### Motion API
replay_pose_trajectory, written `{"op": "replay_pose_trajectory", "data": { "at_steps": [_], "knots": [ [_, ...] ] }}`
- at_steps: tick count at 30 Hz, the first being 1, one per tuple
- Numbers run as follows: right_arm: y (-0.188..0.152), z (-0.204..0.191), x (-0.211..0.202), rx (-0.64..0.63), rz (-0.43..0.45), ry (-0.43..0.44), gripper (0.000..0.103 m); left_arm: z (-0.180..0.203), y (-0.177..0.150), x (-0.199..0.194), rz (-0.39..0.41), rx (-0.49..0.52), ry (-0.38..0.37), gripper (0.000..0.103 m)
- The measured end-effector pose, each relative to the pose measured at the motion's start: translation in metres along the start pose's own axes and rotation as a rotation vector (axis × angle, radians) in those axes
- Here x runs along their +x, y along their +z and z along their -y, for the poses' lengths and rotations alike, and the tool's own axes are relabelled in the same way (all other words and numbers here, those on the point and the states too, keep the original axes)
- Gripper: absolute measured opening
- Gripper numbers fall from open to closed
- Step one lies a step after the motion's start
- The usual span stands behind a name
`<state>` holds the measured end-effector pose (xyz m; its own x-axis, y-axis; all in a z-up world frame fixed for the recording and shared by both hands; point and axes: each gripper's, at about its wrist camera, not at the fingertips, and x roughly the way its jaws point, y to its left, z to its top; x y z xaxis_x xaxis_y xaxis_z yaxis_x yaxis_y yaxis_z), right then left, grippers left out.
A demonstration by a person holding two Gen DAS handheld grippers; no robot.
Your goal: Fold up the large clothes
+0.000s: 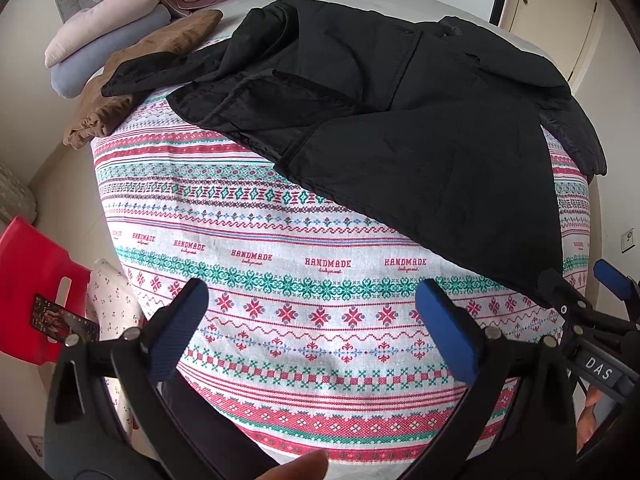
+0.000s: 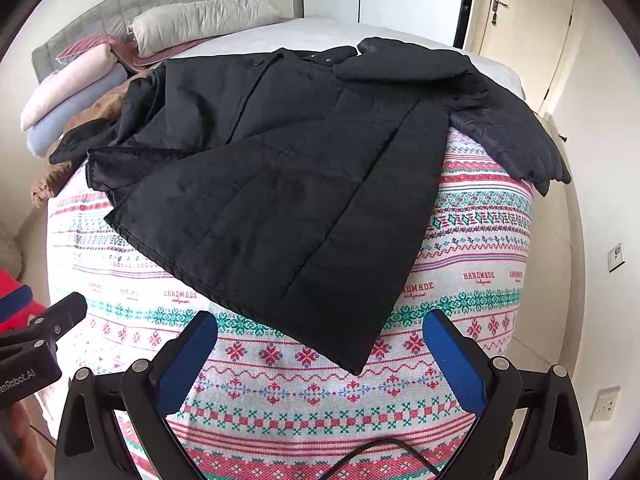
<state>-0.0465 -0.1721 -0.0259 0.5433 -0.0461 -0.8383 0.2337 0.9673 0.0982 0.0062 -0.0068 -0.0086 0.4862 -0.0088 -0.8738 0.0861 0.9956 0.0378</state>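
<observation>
step: we judge folding not yet begun | coat (image 2: 280, 168) spread on bed (image 2: 280, 384), far of us | left gripper (image 1: 312, 320), right gripper (image 2: 320, 348) both agape, empty | next: we grip near hem corners

The brown garment (image 2: 80, 136) at nine o'clock in the right wrist view is mostly hidden behind the black coat (image 2: 288, 184) and its left sleeve, so its shape cannot be told. The red stool (image 1: 32, 288) at eight o'clock in the left wrist view is cut off by the frame edge, and the small label on it is too fine to read. Each gripper's body runs out of frame at six o'clock, and the small script under HANDMADE on the patterned cloth (image 1: 288, 320) is illegible.
</observation>
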Motion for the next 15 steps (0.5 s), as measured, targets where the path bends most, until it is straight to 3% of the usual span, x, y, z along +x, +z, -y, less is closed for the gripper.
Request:
{"op": "replay_pose_trajectory", "data": {
  "at_steps": [15],
  "knots": [
    [-0.0011, 0.0, 0.0009, 0.002, -0.003, 0.003, 0.103, -0.0012, -0.0002, 0.0022, -0.005, 0.001, 0.001, 0.103]
  ]
}}
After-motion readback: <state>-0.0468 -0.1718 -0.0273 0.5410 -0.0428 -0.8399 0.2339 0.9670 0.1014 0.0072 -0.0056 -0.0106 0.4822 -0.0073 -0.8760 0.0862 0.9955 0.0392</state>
